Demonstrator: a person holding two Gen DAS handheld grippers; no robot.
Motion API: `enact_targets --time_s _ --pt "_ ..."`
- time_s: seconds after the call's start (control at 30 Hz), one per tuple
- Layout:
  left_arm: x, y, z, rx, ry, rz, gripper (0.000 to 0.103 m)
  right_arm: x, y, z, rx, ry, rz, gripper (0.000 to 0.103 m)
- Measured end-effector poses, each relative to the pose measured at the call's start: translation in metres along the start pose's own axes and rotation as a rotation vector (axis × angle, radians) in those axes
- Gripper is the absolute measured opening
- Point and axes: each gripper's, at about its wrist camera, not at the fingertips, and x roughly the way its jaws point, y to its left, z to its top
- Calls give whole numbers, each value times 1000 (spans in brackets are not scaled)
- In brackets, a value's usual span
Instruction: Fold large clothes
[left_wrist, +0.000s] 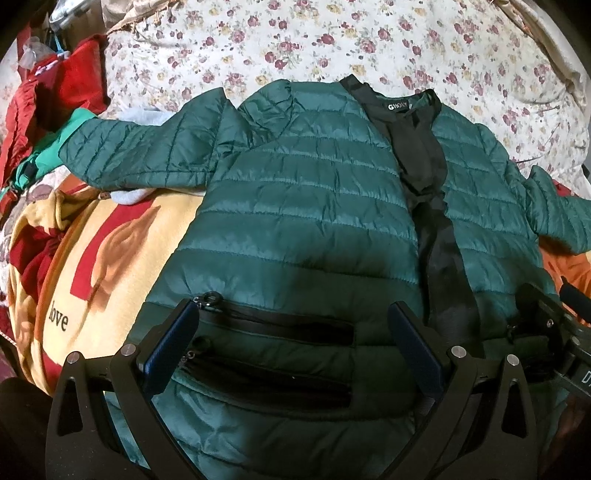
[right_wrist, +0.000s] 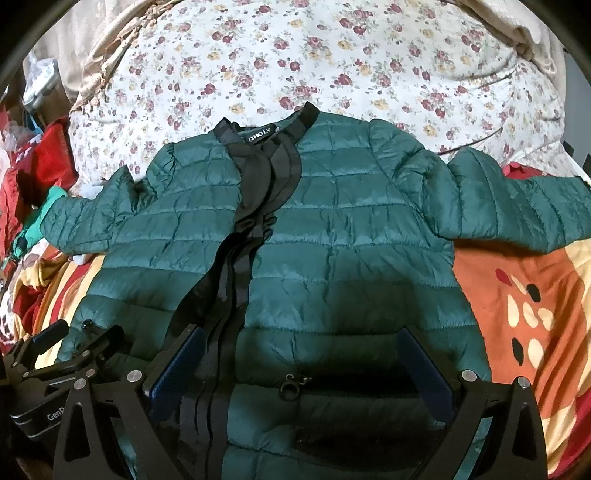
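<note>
Bed with floral quilt (left_wrist: 332, 40) at the far side and a "love" blanket (left_wrist: 110, 258) nearer; green puffer jacket (left_wrist: 303, 192) lies flat, front up, unzipped, sleeves spread, straight ahead of both tongs, hem running under them. Left gripper (left_wrist: 291, 325) wide, over the hem's left pocket zips, holding nothing; right gripper (right_wrist: 303, 354) wide too, over the right pocket zip just right of the black front placket, holding nothing. Red clothes pile (left_wrist: 48, 92) far left of the left tongs, orange blanket patch right of the right tongs.
</note>
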Motion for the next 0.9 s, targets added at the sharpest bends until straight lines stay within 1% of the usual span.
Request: enact_targets --time_s 0.27,0.4,0.53,0.9 --pt "2 0 2 -7 13 -23 102 4 0 1 4 6 2 103" --pt "4 1 3 -17 19 -23 102 6 -1 1 11 9 5 103" --pt "3 0 3 -8 12 -16 102 8 -1 1 12 12 6 103" --pt "4 0 8 0 8 -28 102 10 0 2 6 18 4 103"
